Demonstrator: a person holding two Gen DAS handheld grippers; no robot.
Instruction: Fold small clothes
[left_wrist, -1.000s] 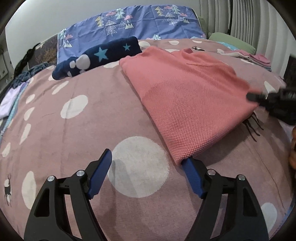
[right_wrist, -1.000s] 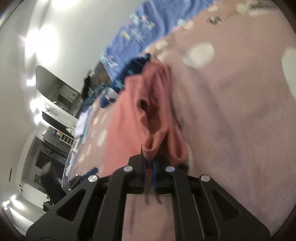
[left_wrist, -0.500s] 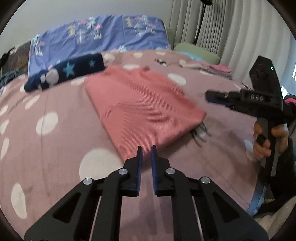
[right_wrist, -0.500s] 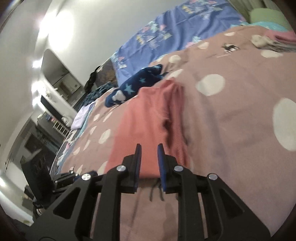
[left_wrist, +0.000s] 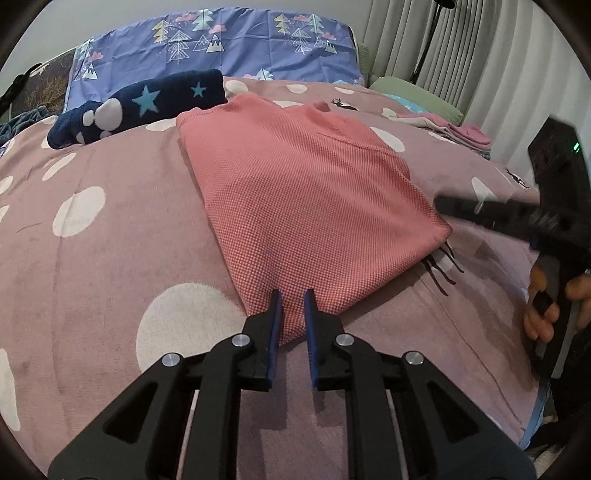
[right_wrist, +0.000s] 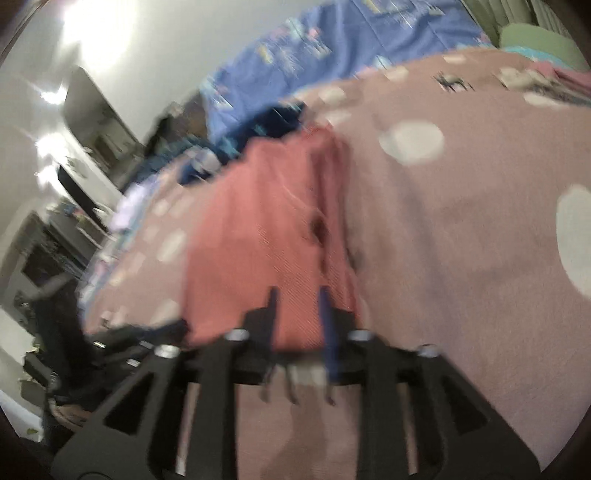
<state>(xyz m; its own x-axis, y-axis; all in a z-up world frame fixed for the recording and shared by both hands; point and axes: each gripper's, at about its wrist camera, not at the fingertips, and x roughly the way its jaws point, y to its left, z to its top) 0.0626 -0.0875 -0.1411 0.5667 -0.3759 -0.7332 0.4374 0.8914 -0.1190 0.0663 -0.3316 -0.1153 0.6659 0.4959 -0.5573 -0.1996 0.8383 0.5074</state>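
Bed (left_wrist: 110, 258): mauve cover with white dots, filling most of both views; every place below is given from the garment.
Pillow (left_wrist: 229, 48): blue with a tree print, standing at the bed's head, well beyond the garment.
Garment (left_wrist: 306, 206): coral knit, folded into a flat slab lying on the bed near its middle; one corner points at the left gripper, another at the right gripper (dark cords trail from under that right-hand edge). In the right wrist view the garment (right_wrist: 258, 229) is blurred, with a raised fold along its right side.
Star cloth (left_wrist: 147, 103): navy with pale stars, rolled, just beyond the garment's far left corner.
Folded pile (left_wrist: 458, 131): pinkish clothes, well beyond the garment's right side, near the curtain (left_wrist: 480, 55).
Right gripper (right_wrist: 297, 317): at the garment's near edge; jaws parted and just now widening; the fabric lies in the gap, the pads not pressing it. Seen from the left wrist, the right gripper (left_wrist: 447, 205) hangs beside the garment's right corner, with a hand (left_wrist: 554, 302) on its handle.
Left gripper (left_wrist: 293, 314): at the garment's near corner; jaws drawn close with a narrow slot left, the corner showing in the slot (whether the pads pinch it cannot be told).
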